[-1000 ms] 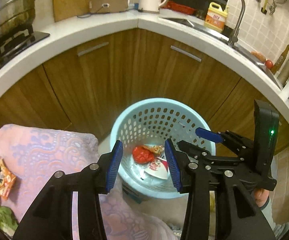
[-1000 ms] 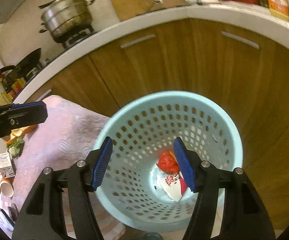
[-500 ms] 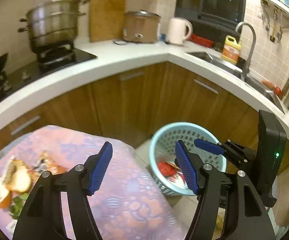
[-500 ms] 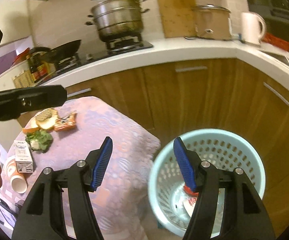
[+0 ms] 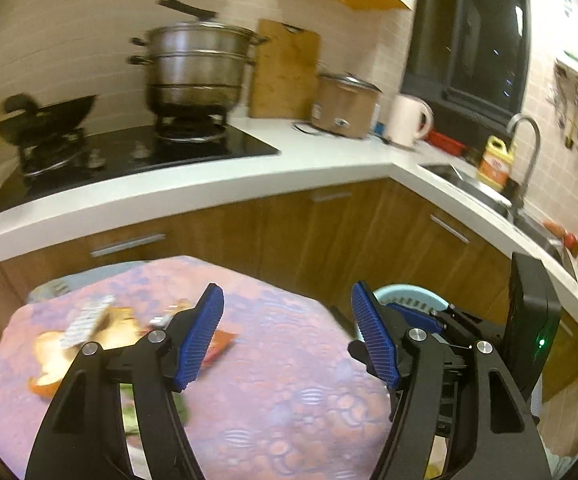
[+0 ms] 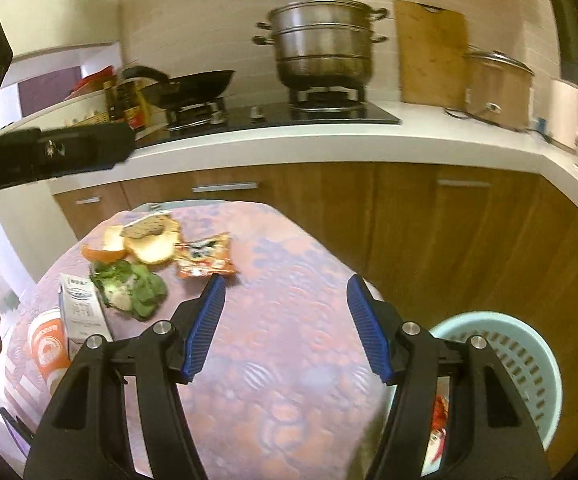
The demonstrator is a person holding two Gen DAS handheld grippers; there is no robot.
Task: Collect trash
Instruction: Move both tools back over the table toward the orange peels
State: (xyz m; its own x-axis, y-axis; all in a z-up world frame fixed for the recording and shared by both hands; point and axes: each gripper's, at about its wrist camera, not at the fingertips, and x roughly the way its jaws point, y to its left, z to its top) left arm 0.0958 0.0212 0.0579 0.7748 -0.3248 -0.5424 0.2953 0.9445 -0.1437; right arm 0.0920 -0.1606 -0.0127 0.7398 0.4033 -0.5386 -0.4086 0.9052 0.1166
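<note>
The left gripper hangs over a small table draped in a pink patterned cloth, its blue pads spread with nothing between them; the jaws have just been opening wider. The right gripper is also spread and empty above the same cloth, and it shows in the left wrist view as a black body with a green light at the right.

The trash lies at the far left part of the table: an orange snack wrapper, fruit peels, a clump of green vegetable scraps, a small white carton and an orange-and-white cup nearer the left edge. The pale blue perforated basket stands on the floor just right of the table, with red and white litter in its bottom.

Behind, a white counter carries a steel steamer pot and a black pan on the hob.
</note>
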